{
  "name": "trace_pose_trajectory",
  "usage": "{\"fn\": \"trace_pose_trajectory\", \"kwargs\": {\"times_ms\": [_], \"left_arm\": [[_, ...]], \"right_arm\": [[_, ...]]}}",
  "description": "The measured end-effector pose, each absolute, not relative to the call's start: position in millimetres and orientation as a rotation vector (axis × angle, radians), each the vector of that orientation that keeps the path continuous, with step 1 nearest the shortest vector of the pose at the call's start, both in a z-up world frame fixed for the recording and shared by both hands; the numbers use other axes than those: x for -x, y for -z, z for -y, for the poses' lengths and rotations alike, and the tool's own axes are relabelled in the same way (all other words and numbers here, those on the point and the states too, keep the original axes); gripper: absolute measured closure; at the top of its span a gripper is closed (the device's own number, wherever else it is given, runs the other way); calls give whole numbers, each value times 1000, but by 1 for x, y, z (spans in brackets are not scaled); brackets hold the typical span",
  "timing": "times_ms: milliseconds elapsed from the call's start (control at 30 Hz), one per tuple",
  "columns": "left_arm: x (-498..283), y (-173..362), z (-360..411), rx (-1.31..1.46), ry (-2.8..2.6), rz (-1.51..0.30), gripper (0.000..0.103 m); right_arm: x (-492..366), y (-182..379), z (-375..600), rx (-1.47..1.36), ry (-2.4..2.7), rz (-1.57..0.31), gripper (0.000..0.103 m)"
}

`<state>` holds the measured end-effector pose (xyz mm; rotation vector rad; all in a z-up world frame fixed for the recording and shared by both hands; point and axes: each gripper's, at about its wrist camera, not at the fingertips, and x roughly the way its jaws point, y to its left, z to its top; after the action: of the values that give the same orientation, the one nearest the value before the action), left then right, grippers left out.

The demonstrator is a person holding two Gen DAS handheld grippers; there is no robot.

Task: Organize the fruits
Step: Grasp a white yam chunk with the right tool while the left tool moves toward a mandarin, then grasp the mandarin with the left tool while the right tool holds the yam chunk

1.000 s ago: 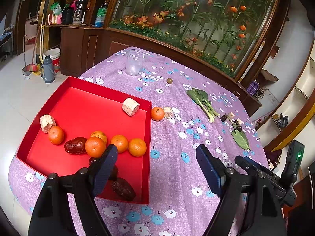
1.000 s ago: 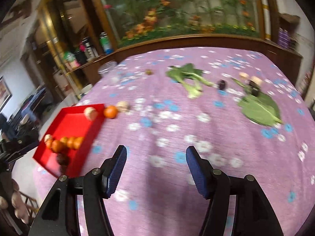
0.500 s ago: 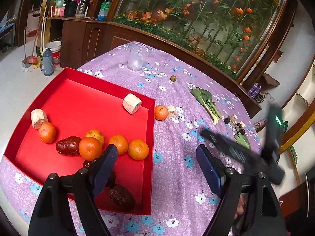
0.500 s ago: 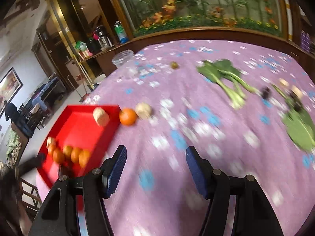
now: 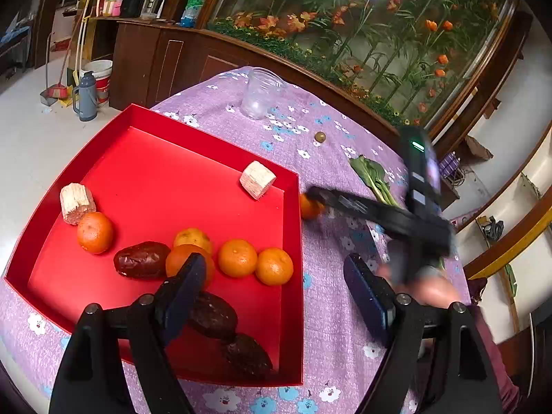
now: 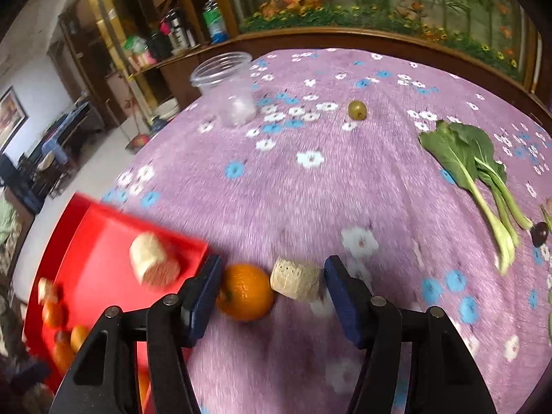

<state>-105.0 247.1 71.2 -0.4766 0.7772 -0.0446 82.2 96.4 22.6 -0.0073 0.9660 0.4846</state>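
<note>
A red tray point(image 5: 193, 158) on the purple flowered cloth holds several oranges point(image 5: 237, 258), dark dates point(image 5: 141, 265) and two pale cut chunks point(image 5: 257, 179). My left gripper point(image 5: 272, 289) is open and empty above the tray's near right corner. My right gripper point(image 6: 270, 288) is open, its jaws on either side of an orange point(image 6: 245, 292) and a pale cut chunk point(image 6: 296, 283) lying on the cloth just right of the tray point(image 6: 100, 231). In the left wrist view the right gripper point(image 5: 376, 212) reaches to that orange point(image 5: 309, 207).
A clear plastic jar point(image 6: 227, 88) stands at the far side of the table. A small green fruit point(image 6: 357, 110) lies near it. Leafy greens point(image 6: 479, 169) and a dark small fruit point(image 6: 540, 234) lie to the right. Floor and cabinets lie beyond the table's left edge.
My right gripper has swept left and forward across the table to the orange and chunk beside the tray. My left gripper has shifted slightly over the tray.
</note>
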Motion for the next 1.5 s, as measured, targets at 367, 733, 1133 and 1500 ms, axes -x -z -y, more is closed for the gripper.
{"fn": "trace_pose_trajectory", "kwargs": {"times_ms": [367, 733, 1133, 1500], "left_arm": [[94, -65, -232, 470, 92, -794, 22], [101, -77, -186, 289, 169, -782, 22], [94, -73, -179, 243, 198, -798, 24], [25, -50, -118, -30, 204, -906, 25]], "right_arm": [[-9, -24, 12, -13, -441, -1042, 57], [-51, -26, -47, -59, -487, -932, 56], [-54, -13, -41, -67, -464, -968, 78], [-15, -15, 23, -197, -475, -925, 78]]}}
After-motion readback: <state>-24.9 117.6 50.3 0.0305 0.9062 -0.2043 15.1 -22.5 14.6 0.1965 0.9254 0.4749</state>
